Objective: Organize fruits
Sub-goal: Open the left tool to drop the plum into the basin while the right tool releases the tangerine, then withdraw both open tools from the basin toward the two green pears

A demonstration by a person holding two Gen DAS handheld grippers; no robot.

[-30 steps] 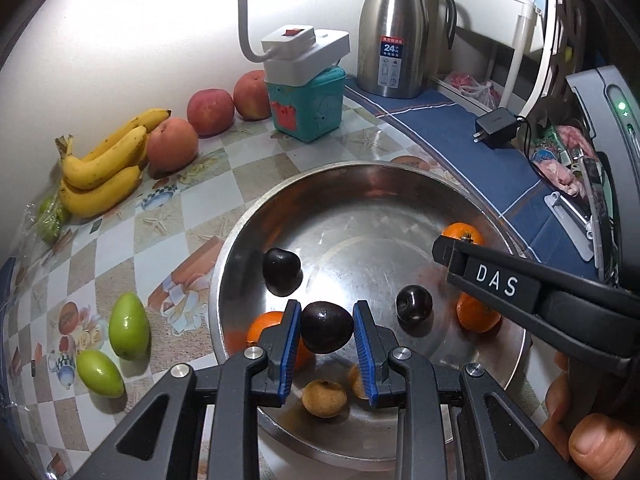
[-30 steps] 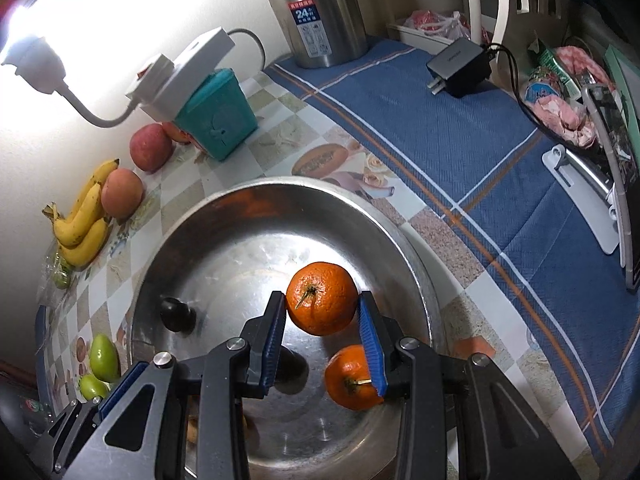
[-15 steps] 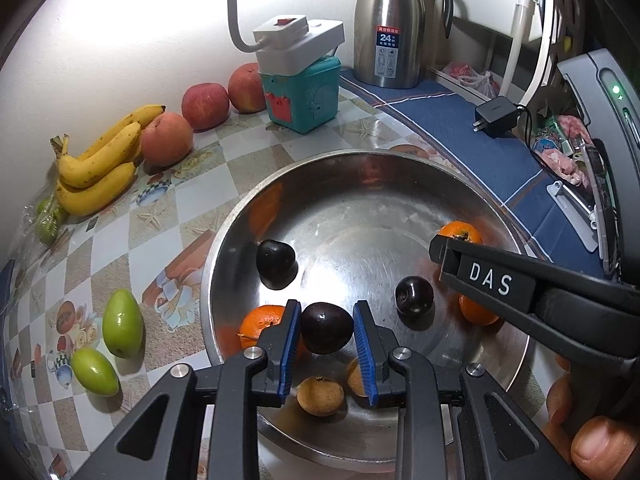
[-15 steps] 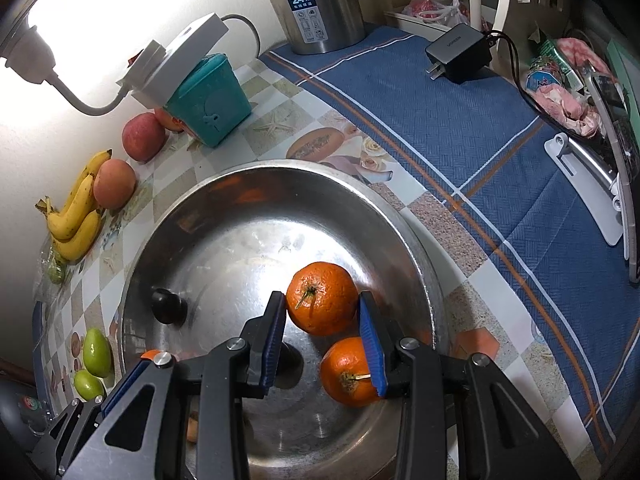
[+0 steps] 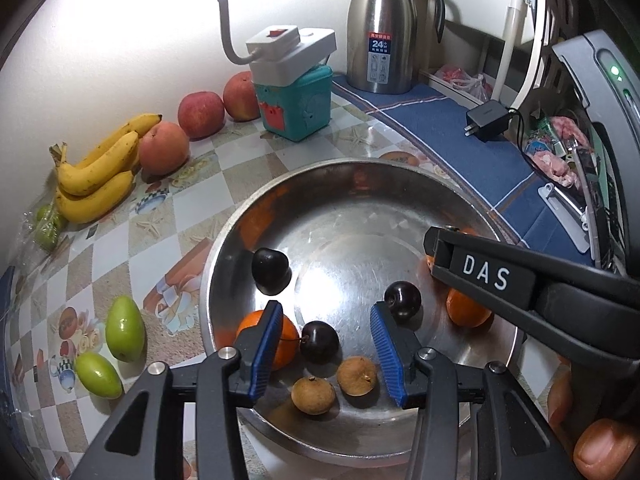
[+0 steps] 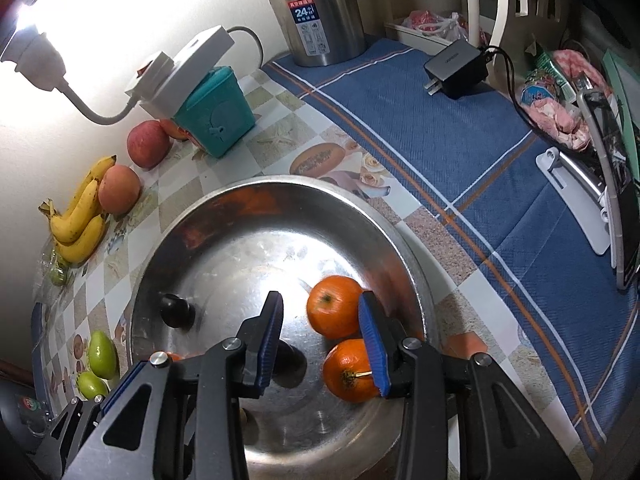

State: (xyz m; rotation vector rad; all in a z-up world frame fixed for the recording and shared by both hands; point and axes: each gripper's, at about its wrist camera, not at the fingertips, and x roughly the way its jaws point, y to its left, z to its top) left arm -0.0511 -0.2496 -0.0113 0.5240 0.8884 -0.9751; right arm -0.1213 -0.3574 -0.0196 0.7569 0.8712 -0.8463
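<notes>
A steel bowl [image 5: 360, 172] holds three dark plums, oranges and two brown longans [image 5: 313, 395]. My left gripper [image 5: 325, 350] is open over the bowl's near side; a dark plum [image 5: 319, 341] lies in the bowl between its fingers. My right gripper [image 6: 322, 340] is open over the bowl [image 6: 224, 216]; an orange [image 6: 335, 312] lies in the bowl beside its right finger, with a second orange [image 6: 348, 370] nearer. The right gripper's finger also shows in the left wrist view [image 5: 480, 276].
Bananas [image 5: 100, 168], three apples [image 5: 200, 114] and two green fruits [image 5: 124, 334] lie on the checked cloth left of the bowl. A teal box [image 5: 298, 100] with a lamp, a steel kettle [image 5: 380, 28] and a charger [image 5: 486, 118] stand behind.
Both grippers have opened. The left one let go of the dark plum, which now lies in the bowl; the right one let go of the orange, which now rests in the bowl.
</notes>
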